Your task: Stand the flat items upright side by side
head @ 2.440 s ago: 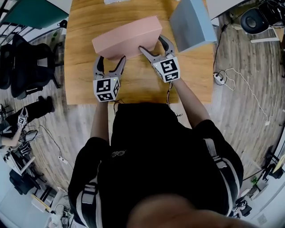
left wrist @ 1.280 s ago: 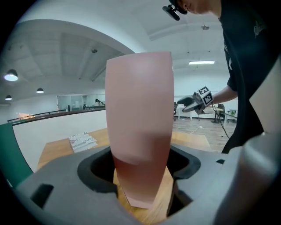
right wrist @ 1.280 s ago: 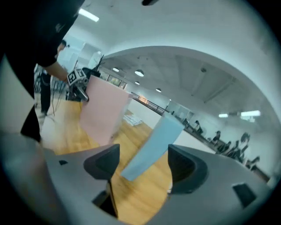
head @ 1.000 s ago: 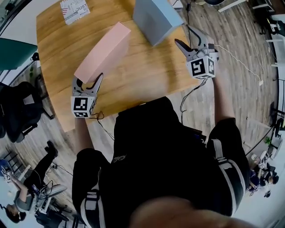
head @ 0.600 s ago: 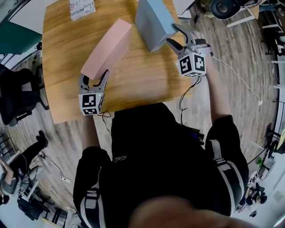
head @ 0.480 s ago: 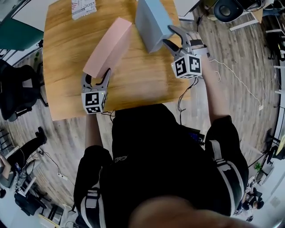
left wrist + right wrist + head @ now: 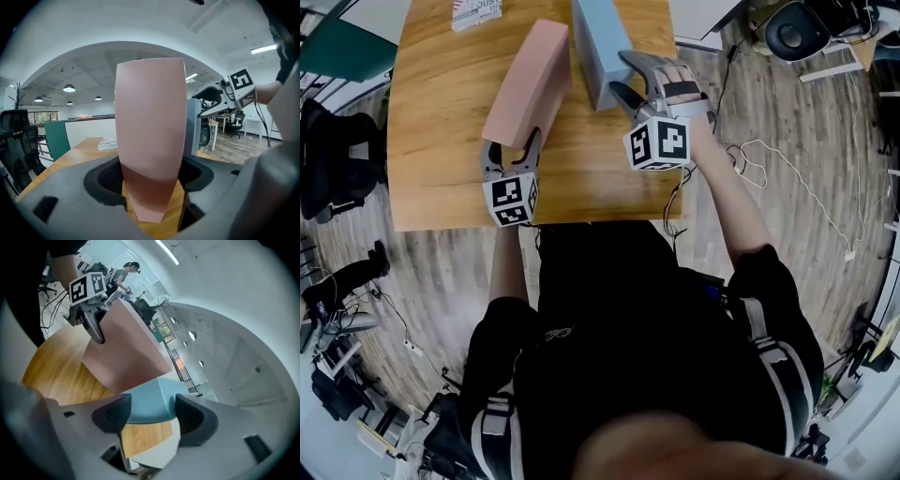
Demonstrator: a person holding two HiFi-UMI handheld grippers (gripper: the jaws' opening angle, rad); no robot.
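The left gripper [image 7: 512, 142] was clamped on the near end of the pink slab [image 7: 530, 80], which stood on its long edge on the desk [image 7: 441, 141] and ran away from the person. The right gripper [image 7: 619, 73], whose jaws had just been closing, held the near corner of the blue slab [image 7: 595, 47] between its pads. A second earlier the two slabs had splayed apart; now they stood upright and nearly parallel, near each other with a narrow gap between. Probably only that gap and the release remained.
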